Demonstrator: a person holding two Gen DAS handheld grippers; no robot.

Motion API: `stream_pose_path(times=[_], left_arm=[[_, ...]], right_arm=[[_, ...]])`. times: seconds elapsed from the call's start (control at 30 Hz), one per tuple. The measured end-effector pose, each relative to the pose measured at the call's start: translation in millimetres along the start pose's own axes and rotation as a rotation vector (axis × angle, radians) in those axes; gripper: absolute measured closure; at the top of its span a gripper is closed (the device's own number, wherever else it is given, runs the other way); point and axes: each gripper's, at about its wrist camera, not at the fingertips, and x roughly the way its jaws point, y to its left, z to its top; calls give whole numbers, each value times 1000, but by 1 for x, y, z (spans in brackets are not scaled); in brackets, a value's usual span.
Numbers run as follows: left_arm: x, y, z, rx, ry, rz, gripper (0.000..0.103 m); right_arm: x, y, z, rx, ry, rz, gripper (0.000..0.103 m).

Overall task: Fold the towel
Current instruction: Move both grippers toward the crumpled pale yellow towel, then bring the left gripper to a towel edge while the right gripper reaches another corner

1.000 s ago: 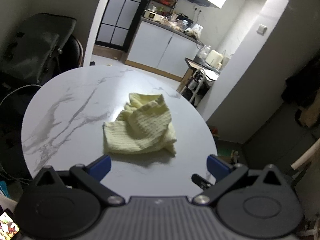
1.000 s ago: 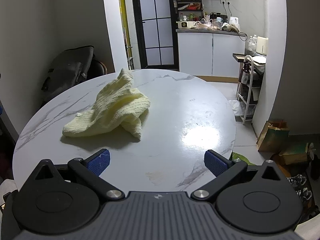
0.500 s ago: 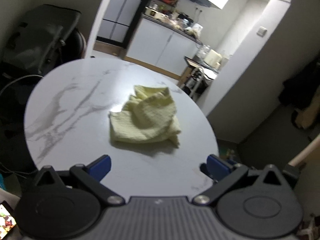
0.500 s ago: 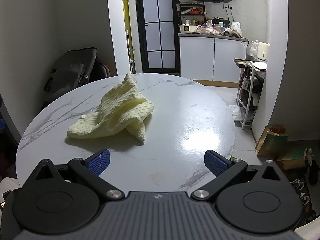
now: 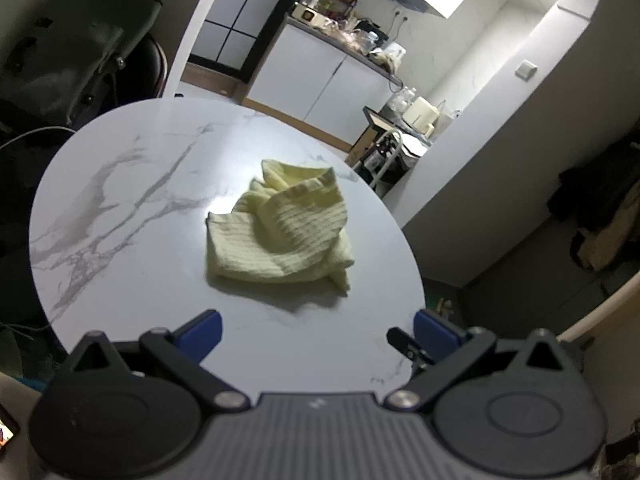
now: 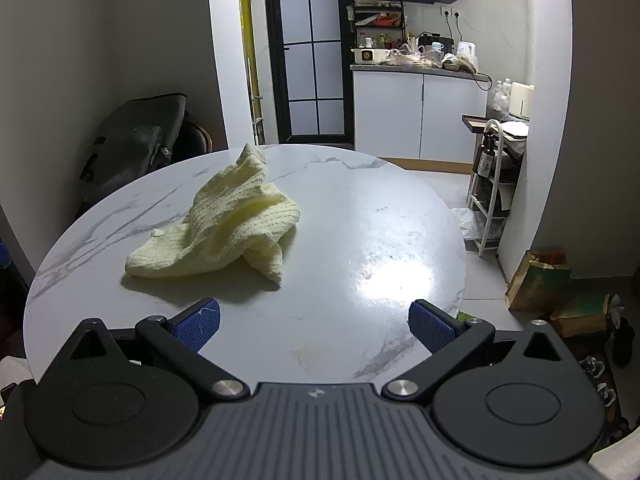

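Towel (image 5: 280, 236) lies in a loose, rumpled heap on the round marble desk (image 5: 120, 208), not in any neat fold: one corner is spread flat toward the near-left side, the middle is bunched and humped, and a crumpled flap hangs down at the near-right side of the heap. A peak of cloth stands up at the far side, seen clearly from the right wrist view, where the towel (image 6: 224, 228) sits left of the desk's middle. No straight folded edge or stacked layer shows, so the folding is left to do: the cloth would need to be spread flat and its edges brought together. Whether any fold was made and came undone cannot be told from this.

Left gripper (image 5: 316, 332) hangs over the near edge of the desk with its blue-padded fingers (image 5: 200, 330) wide apart and nothing between them. The towel lies ahead of the fingers, roughly centred between them and apart from both pads, with a strip of bare desk in between.

Right gripper (image 6: 314, 324) also hangs at the near edge, fingers (image 6: 198, 322) spread wide and holding nothing. From here the towel lies ahead and toward the left finger, its near-right flap closest, not touching either pad.
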Motion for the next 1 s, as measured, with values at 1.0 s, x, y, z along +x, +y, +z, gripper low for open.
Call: stream_pose_path(times=[1.0], left_arm=[[55, 38, 33, 110, 4, 185, 0]], right_arm=[[29, 9, 56, -44, 8, 72, 1]])
